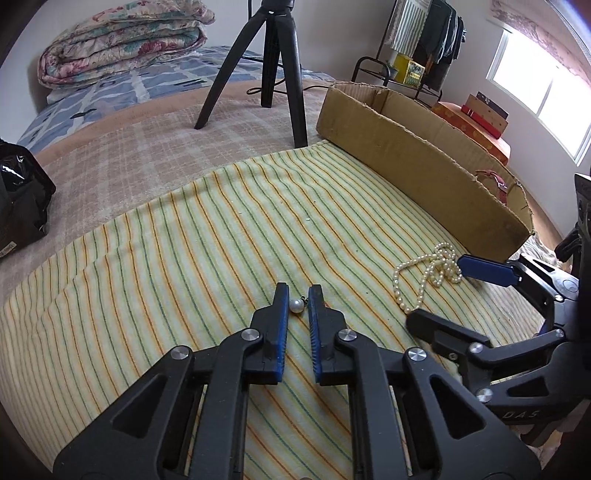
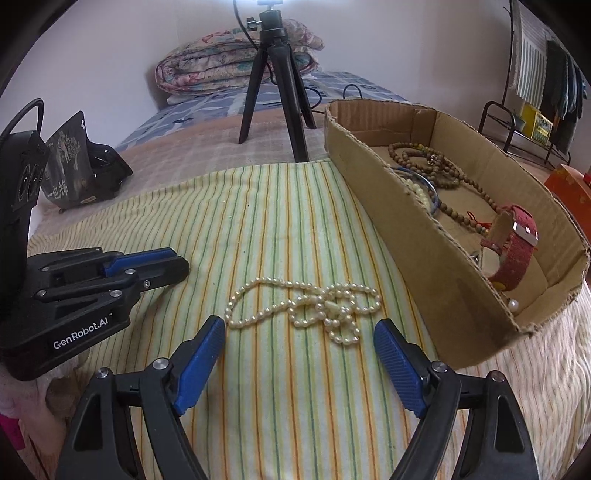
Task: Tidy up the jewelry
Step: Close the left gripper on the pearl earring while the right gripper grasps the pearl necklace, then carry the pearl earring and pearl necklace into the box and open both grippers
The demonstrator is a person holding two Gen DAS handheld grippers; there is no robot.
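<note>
A single pearl earring (image 1: 296, 305) lies on the striped cloth (image 1: 184, 240) between the tips of my left gripper (image 1: 298, 295), whose jaws stand narrowly apart around it, touching or nearly so. A pearl necklace (image 2: 314, 308) lies tangled on the cloth just ahead of my right gripper (image 2: 299, 330), which is wide open and empty; the necklace also shows in the left wrist view (image 1: 428, 275). The cardboard box (image 2: 424, 258) to the right holds wooden beads (image 2: 436, 166), a bangle (image 2: 424, 184), a red watch (image 2: 513, 247) and a pearl (image 2: 513, 304).
A black tripod (image 2: 280, 88) stands behind the cloth. A black bag (image 2: 74, 162) sits at the far left. A folded quilt (image 1: 122, 40) lies on the bed behind. A clothes rack (image 1: 424, 33) stands at the back right.
</note>
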